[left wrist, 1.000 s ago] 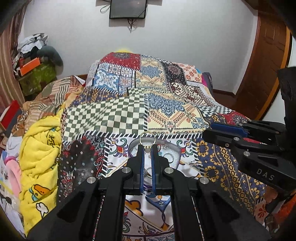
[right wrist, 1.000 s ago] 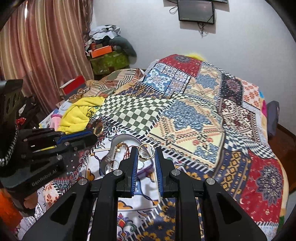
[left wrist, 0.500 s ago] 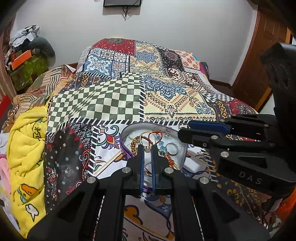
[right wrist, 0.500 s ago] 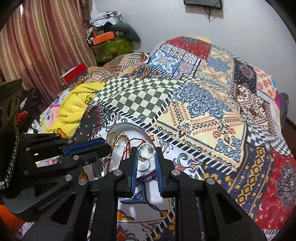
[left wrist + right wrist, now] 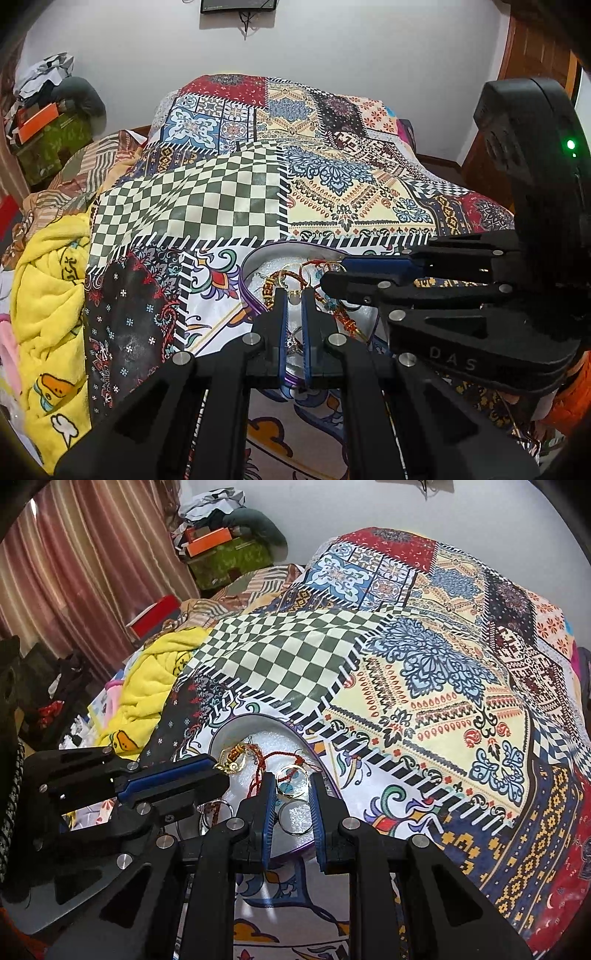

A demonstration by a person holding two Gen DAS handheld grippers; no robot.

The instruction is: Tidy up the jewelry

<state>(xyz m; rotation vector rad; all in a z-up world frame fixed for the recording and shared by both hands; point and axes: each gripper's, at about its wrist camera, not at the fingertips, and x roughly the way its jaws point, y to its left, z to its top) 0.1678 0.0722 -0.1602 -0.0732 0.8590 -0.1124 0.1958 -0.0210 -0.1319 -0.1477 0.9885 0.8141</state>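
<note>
A white oval tray [image 5: 248,263] with a purple rim [image 5: 242,720] lies on the patchwork bedspread and holds red thread bracelets [image 5: 275,756], rings and gold pieces. My left gripper [image 5: 293,295] is shut on the clasp of a gold hoop [image 5: 286,275], low over the tray; it enters the right wrist view from the left [image 5: 221,771], the gold hoop [image 5: 231,764] at its tip. My right gripper [image 5: 291,786] is shut on a thin metal ring [image 5: 291,780] just above the tray's right part. In the left wrist view the right gripper [image 5: 332,275] reaches in from the right.
Another loose ring [image 5: 292,820] lies in the tray under the right fingers. A yellow towel [image 5: 48,295] is bunched at the bed's left edge. Boxes and clothes [image 5: 221,550] are piled by the curtain. The patchwork bedspread [image 5: 332,184] stretches away beyond the tray.
Both grippers have come down and forward to the tray, each still holding its ring. The right gripper now sits much closer to the left one.
</note>
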